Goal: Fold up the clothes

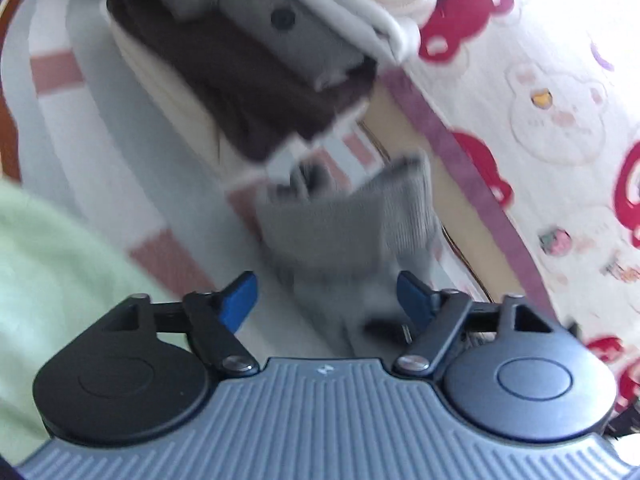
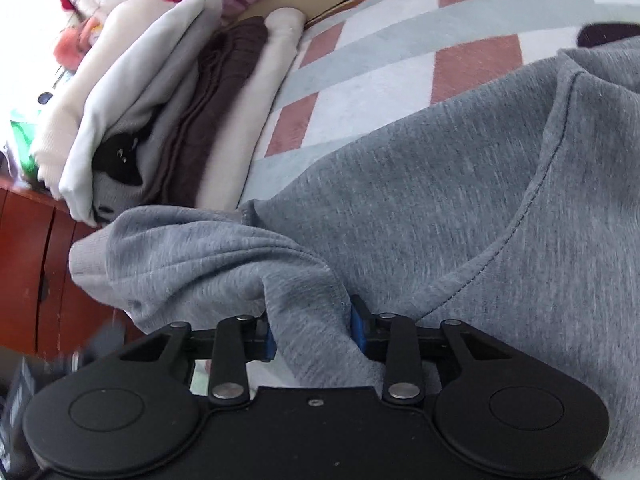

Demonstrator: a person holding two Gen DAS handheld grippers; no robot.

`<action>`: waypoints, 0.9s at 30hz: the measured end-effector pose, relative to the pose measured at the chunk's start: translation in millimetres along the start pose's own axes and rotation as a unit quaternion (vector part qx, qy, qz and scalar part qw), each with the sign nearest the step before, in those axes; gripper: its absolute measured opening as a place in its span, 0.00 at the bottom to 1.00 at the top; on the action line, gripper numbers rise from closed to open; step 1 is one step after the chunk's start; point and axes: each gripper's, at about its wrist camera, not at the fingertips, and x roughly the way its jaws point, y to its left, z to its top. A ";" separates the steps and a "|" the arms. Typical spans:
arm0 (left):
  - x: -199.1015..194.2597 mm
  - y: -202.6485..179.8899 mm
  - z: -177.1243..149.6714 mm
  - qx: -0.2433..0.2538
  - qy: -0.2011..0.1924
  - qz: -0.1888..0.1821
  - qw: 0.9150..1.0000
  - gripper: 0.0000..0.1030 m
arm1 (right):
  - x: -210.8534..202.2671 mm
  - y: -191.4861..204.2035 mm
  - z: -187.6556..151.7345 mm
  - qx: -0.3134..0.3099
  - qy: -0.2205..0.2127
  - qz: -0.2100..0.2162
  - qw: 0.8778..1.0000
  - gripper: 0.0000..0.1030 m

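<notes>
The grey top [image 2: 420,184] lies on the checked sheet [image 2: 400,40], just beside the stack [image 2: 168,100] of folded clothes; the right gripper [image 2: 310,328] pinches a bunched fold of the top near the stack, its blue fingers [image 2: 357,326] pressed on the cloth from both sides; a cuff [image 2: 92,264] hangs past the stack toward the red-brown wood [image 2: 28,264]; in the left view the picture is blurry; the left gripper [image 1: 326,298] has its fingers [image 1: 240,300] wide apart, with grey cloth [image 1: 344,232] in the gap but not pinched; the stack [image 1: 248,60] sits beyond it; a bear blanket [image 1: 540,100] lies beside the stack; green cloth [image 1: 52,264] is on the other side.
</notes>
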 end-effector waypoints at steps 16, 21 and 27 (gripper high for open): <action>4.3 9.9 4.4 -0.047 -0.019 0.013 0.999 0.81 | 10.6 84.0 -69.8 -0.469 -0.008 -0.174 0.866 0.45; 15.7 1.0 -4.2 -0.052 0.033 -0.042 0.997 0.83 | 15.3 92.1 -79.2 -0.495 -0.041 -0.191 0.846 0.45; 33.5 27.4 -1.3 -0.071 0.039 0.025 0.996 0.83 | 18.5 96.0 -85.5 -0.518 -0.051 -0.201 0.830 0.33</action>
